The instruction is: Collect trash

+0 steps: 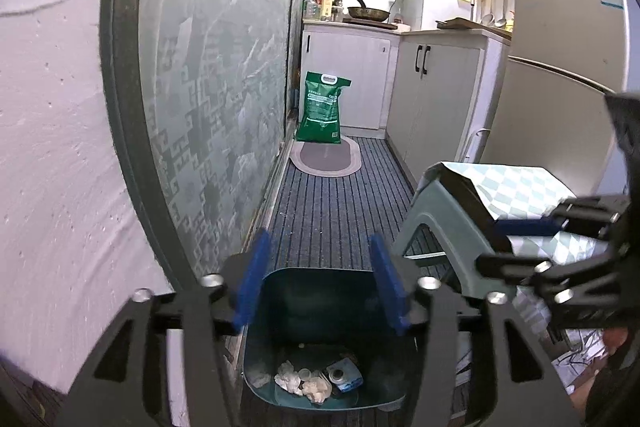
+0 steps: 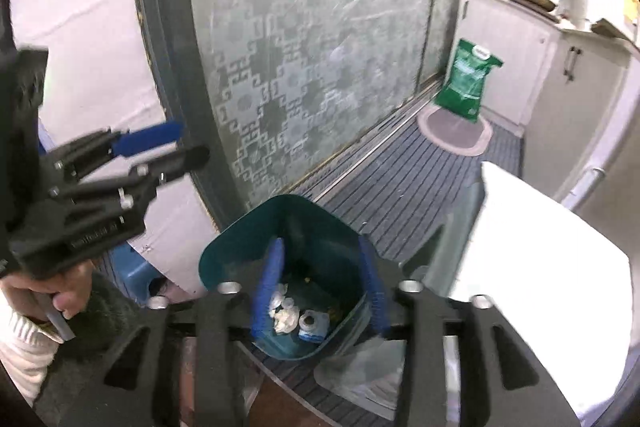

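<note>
Both the left gripper [image 1: 320, 279] and right gripper [image 2: 320, 291] are spread, empty, above the bin [image 1: 256, 379]; its crumpled tissues [image 1: 304, 383] look light and soft, probably pinchable anywhere.

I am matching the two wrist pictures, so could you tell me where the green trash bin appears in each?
Left wrist: green trash bin at bottom centre, between the blue fingers.
Right wrist: bin at lower centre, on the striped mat.
Shared landmark: the green bag standing at the far cabinets.

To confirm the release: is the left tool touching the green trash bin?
Apart. The right wrist view shows the left tool raised beside the frosted door, well clear of the green trash bin, nothing between its fingers.
</note>
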